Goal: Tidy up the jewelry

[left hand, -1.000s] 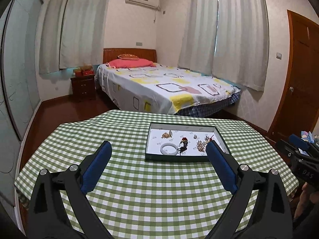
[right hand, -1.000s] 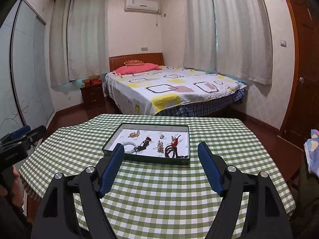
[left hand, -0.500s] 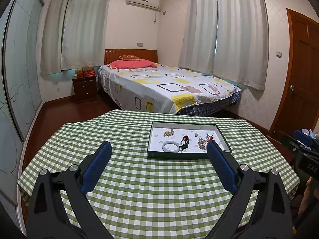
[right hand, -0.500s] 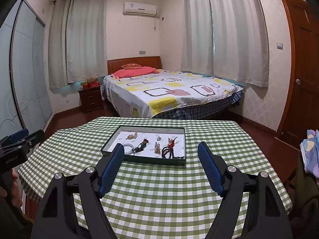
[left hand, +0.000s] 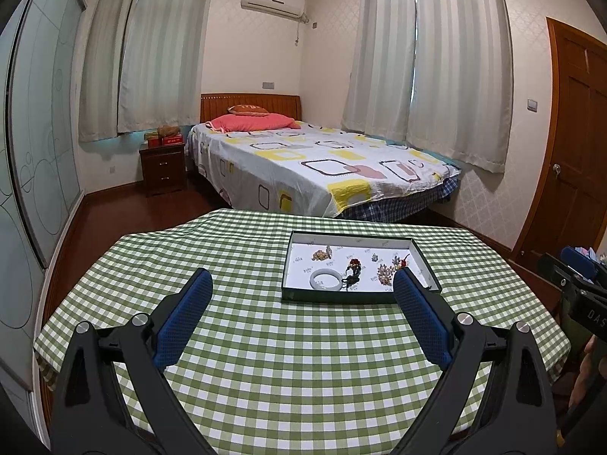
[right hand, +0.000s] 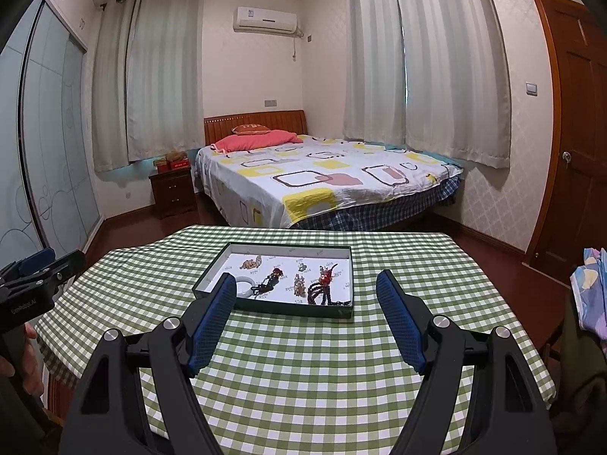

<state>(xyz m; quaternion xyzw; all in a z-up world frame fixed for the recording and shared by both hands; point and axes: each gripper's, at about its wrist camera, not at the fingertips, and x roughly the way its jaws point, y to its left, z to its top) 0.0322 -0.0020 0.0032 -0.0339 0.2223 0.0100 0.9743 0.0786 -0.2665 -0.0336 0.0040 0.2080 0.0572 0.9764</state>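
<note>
A dark-rimmed tray (left hand: 347,297) with a white floor sits on the green checked tablecloth (left hand: 265,341); it also shows in the right wrist view (right hand: 280,306). In it lie a white bangle (left hand: 325,279), a dark beaded piece (left hand: 353,267), a gold piece (left hand: 321,253) and a pearly cluster (left hand: 384,273). A dark red-and-black bead strand (right hand: 324,284) lies at the tray's right. My left gripper (left hand: 301,280) is open and empty, held above the table short of the tray. My right gripper (right hand: 305,280) is open and empty, likewise short of the tray.
A bed (left hand: 315,163) stands beyond the table, a nightstand (left hand: 163,168) to its left, a wooden door (left hand: 576,159) at right. The table edge drops off at left and right. The other gripper shows at the view edges (left hand: 576,284) (right hand: 34,284).
Both grippers have pulled back and risen a little, so the tray looks smaller and farther. Both stay open and empty.
</note>
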